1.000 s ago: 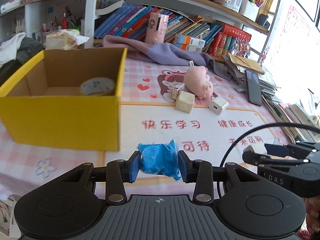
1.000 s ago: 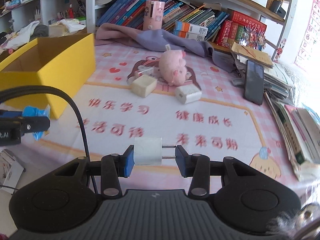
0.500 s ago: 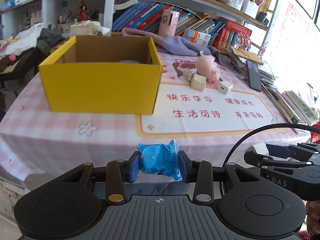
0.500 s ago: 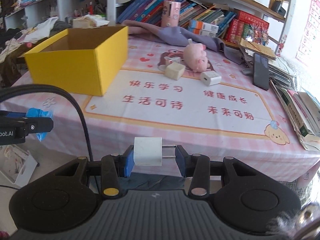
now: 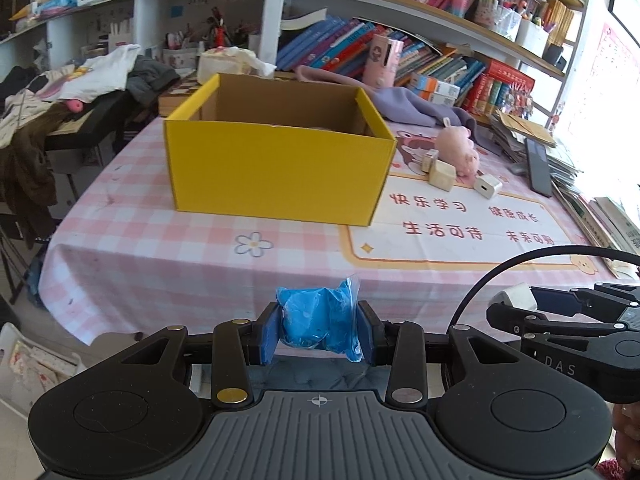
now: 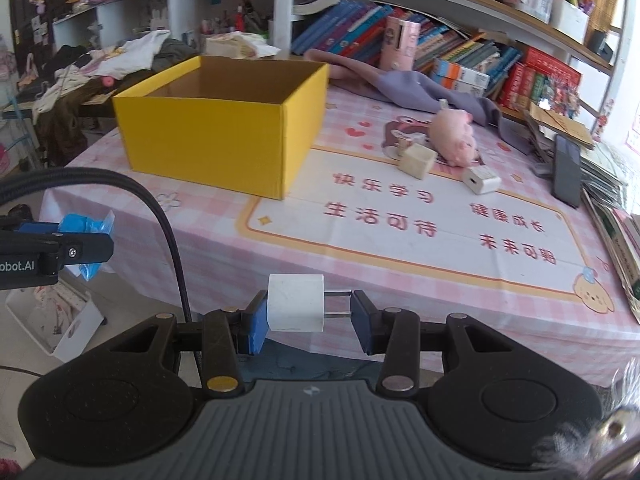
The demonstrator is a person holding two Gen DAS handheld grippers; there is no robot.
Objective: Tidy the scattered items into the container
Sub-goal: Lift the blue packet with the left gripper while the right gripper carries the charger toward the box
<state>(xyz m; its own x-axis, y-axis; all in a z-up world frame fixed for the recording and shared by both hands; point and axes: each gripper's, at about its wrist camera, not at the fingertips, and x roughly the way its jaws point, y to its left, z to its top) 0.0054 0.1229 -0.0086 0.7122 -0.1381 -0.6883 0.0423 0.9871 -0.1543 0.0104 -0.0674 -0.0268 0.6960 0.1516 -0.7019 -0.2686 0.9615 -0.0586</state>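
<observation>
Currently the left gripper (image 5: pixel 319 333) is clamping a crumpled blue packet (image 5: pixel 318 322) and the right gripper (image 6: pixel 307 312) is pinching a white plug charger (image 6: pixel 295 302), both hanging off the table's near edge, well apart from the yellow box (image 5: pixel 276 168). Neither item is in yet. A cream cube (image 6: pixel 417 160), another white charger (image 6: pixel 481 179) and a pink plush (image 6: pixel 454 138) are lying right of the box, waiting.

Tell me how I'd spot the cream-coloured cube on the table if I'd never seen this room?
Start at the big yellow box on the pink checked tablecloth, then look right to the pink plush toy. The cream cube sits just in front of the toy's left side. The white charger further right is flatter and whiter.
</observation>
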